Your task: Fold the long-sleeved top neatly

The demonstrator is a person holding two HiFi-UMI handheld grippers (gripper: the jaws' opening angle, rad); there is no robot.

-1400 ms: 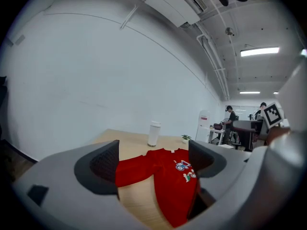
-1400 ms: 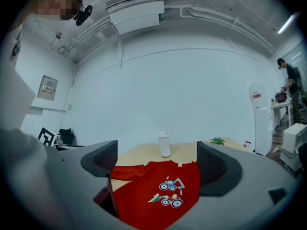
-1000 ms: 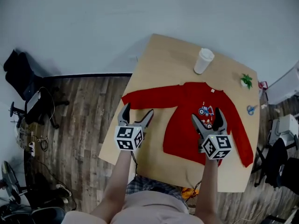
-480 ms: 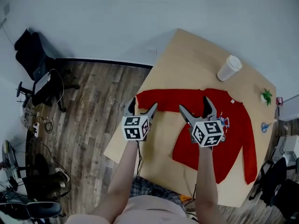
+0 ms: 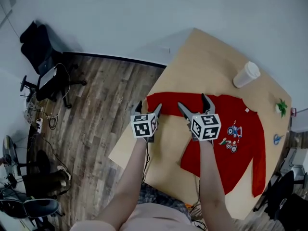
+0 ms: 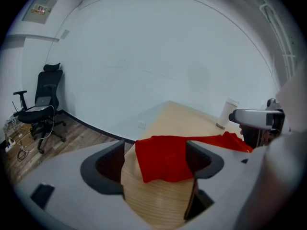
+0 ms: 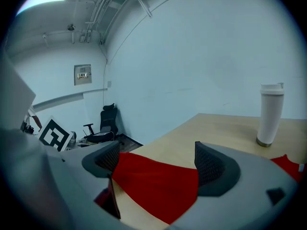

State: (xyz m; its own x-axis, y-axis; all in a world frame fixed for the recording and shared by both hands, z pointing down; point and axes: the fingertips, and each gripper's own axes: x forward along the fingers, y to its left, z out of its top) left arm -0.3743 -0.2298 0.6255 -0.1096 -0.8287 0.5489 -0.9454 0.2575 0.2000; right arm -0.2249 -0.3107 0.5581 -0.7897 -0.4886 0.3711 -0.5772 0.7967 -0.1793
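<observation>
Red top (image 5: pixel 240 153) lies flat on the worktop (image 5: pixel 211 52), sleeves out. Likely light and limp, will bunch: pinch its sleeve (image 5: pixel 169 104) at cuff and near shoulder. Left gripper (image 5: pixel 148 108) jaws wide, just been closing slightly, cuff between them, unpinched. Right gripper (image 5: pixel 193 101) jaws spread over the sleeve.

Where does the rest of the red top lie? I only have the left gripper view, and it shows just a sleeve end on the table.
Observer: In the head view the red top lies spread flat on the table, printed front up, sleeves unfolded.
Operator: Is the right gripper holding anything?
Observer: No. The right gripper is open, and that same sleeve shows between its jaws, not clamped.
</observation>
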